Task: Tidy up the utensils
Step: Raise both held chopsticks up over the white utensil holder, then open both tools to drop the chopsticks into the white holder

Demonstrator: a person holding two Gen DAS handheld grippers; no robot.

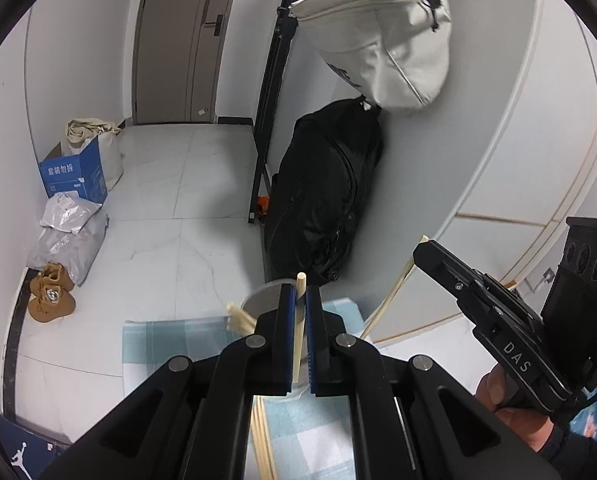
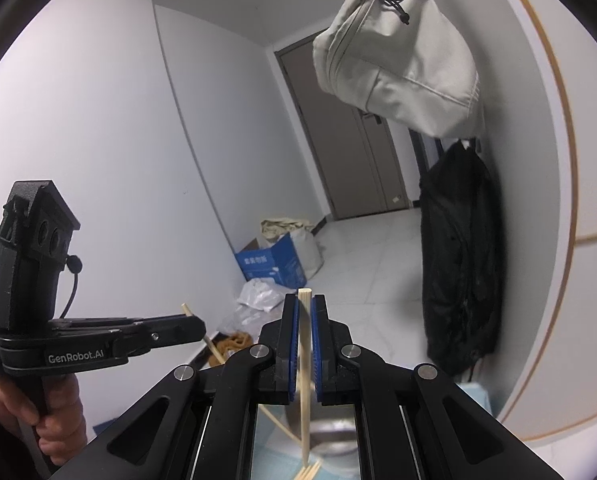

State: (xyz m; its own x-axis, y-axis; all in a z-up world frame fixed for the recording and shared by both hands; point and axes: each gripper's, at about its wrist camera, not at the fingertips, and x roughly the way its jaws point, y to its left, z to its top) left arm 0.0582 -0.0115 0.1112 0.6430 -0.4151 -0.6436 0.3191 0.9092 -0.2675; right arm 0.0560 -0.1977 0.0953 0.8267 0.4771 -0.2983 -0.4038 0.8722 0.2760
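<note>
Clamping one upright chopstick (image 1: 298, 332) each, left gripper (image 1: 301, 344) and right gripper (image 2: 305, 344) hover directly above the metal cup (image 2: 330, 436).

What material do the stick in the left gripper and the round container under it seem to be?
The chopstick, clamped in the left gripper: probably bare wood or bamboo, being pale tan, matte and square-cut at the end. The round container: likely metal, with a thin grey, slightly shiny rim, though blurred.
</note>
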